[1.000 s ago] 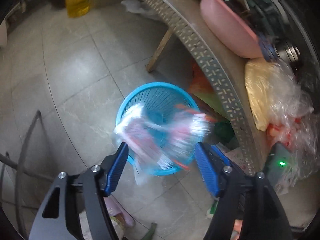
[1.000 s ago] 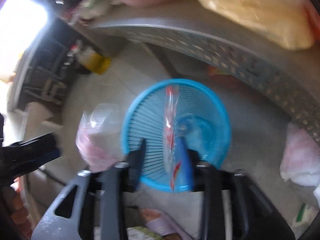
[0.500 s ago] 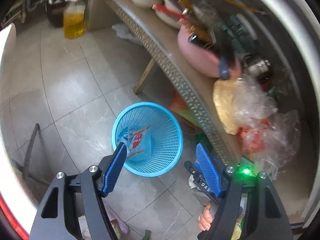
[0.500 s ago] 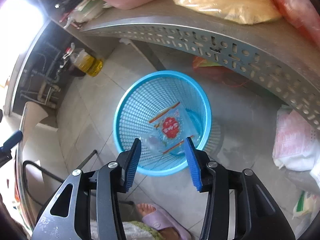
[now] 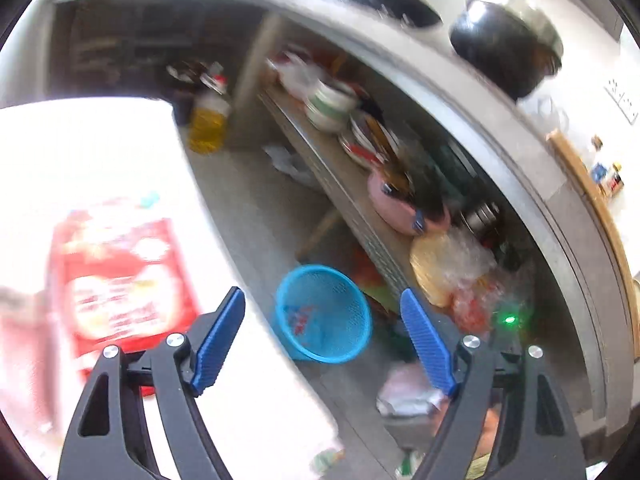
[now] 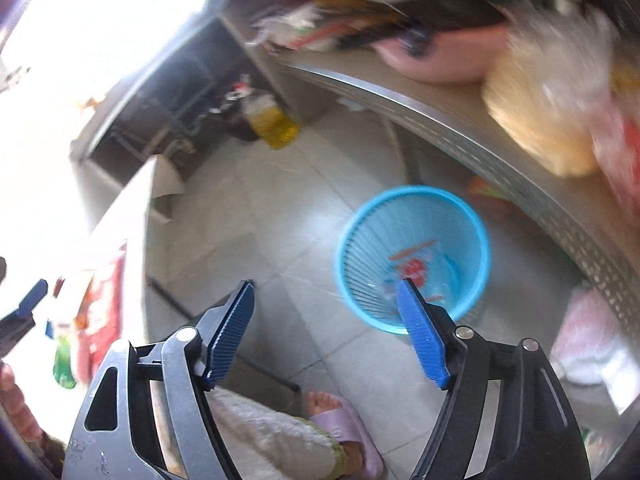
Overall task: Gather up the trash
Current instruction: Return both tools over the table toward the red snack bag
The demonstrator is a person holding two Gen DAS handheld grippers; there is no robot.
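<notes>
A blue plastic basket (image 5: 324, 314) stands on the tiled floor under a metal shelf, with clear and red wrappers (image 6: 416, 272) lying inside it; it also shows in the right wrist view (image 6: 414, 258). My left gripper (image 5: 323, 306) is open and empty, well above the basket. A red packet (image 5: 120, 284) lies on a bright white table at the left, blurred. My right gripper (image 6: 326, 298) is open and empty above the floor, left of the basket. The red packet (image 6: 100, 308) shows at that view's left edge.
The metal shelf (image 5: 360, 208) carries a pink bowl (image 5: 400, 212), dishes and plastic bags (image 5: 452, 272). A yellow oil bottle (image 6: 276, 124) stands on the floor at the back. The person's foot in a purple slipper (image 6: 344, 428) is below my right gripper. A white bag (image 6: 588, 344) lies at the right.
Both grippers have risen and pulled back from the basket, which looks smaller. The left view has swung up and now shows the white table with the red packet. The wrappers lie in the basket.
</notes>
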